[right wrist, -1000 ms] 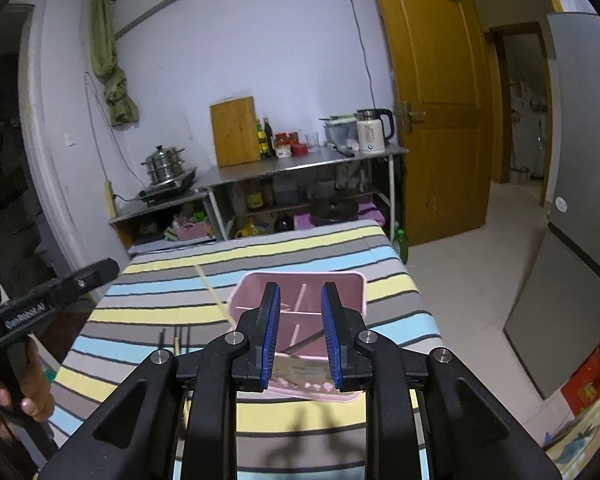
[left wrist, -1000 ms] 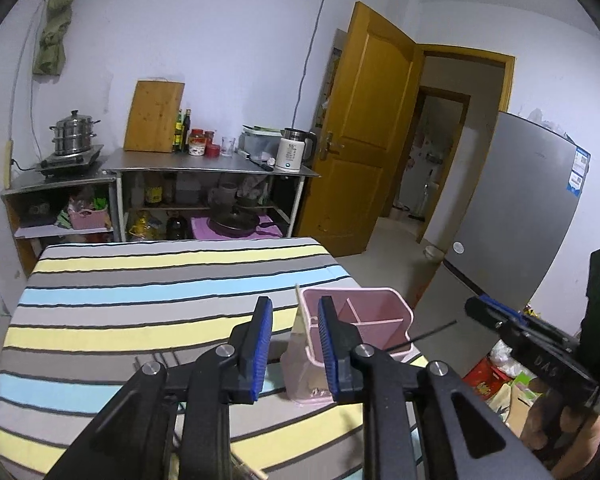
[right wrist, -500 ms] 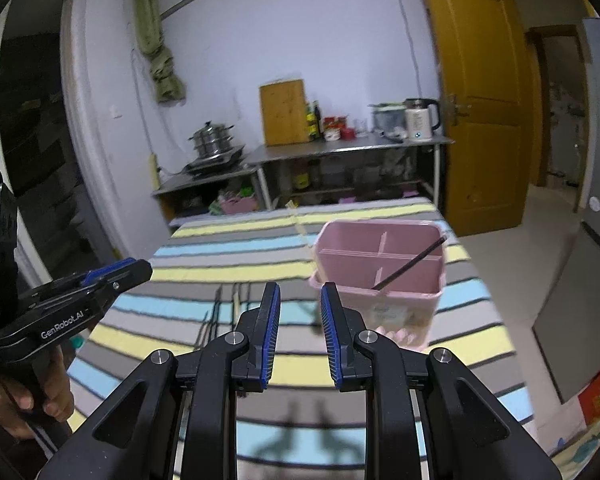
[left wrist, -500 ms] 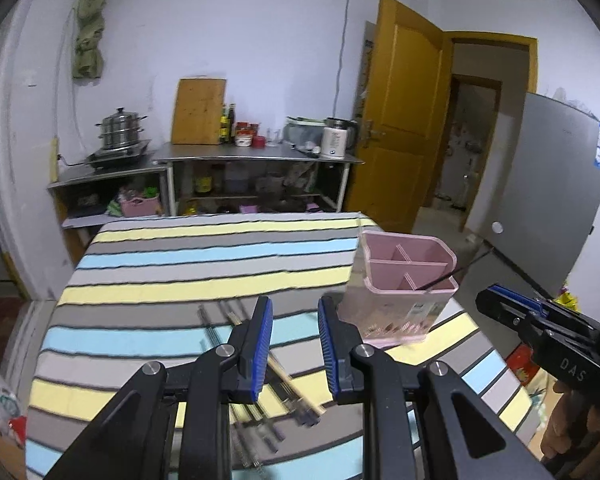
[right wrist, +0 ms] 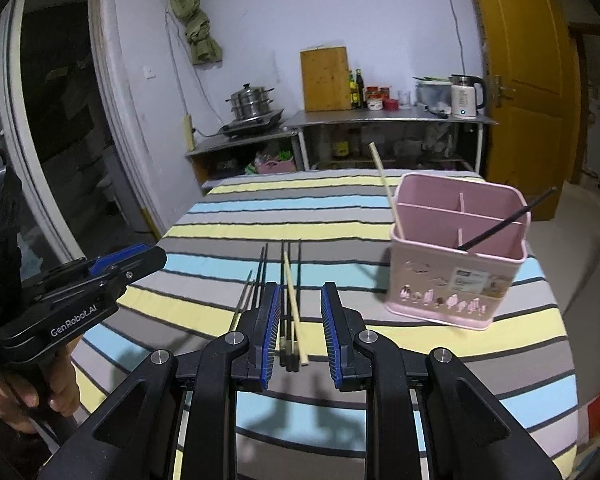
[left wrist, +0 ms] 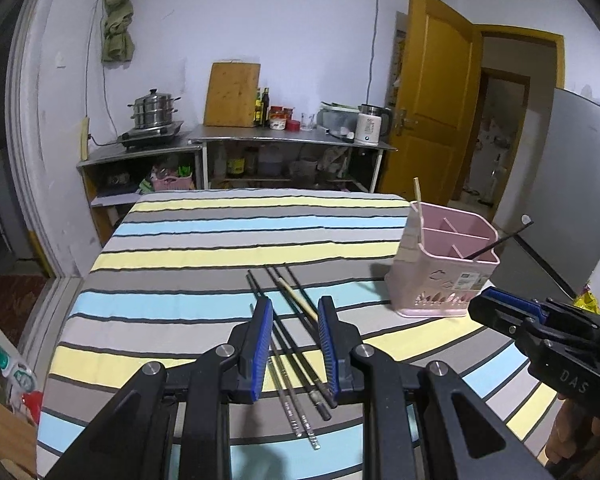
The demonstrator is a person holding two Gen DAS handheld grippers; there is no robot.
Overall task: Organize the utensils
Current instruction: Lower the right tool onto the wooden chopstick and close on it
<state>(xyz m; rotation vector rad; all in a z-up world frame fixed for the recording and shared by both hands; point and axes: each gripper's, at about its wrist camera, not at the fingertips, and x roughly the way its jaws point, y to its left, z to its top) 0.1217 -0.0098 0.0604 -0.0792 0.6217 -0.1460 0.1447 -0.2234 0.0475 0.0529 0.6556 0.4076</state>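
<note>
Two chopsticks stood in the pink plastic divided holder [right wrist: 458, 256]; several loose chopsticks [left wrist: 288, 320] remained on the striped table [left wrist: 220, 240]. Both tongs [left wrist: 293, 344] [right wrist: 300, 328] hovered open, empty.

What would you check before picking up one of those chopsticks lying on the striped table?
1. Left gripper open and empty: ok.
2. Right gripper open and empty: ok.
3. Loose chopsticks in view ahead of both grippers: ok.
4. One chopstick lying apart from the rest: not ok; the wooden chopstick crosses the dark ones.
5. Pink utensil holder upright with room left: ok; it holds one wooden and one black chopstick.
6. Fingertips already touching a chopstick: cannot tell.
</note>
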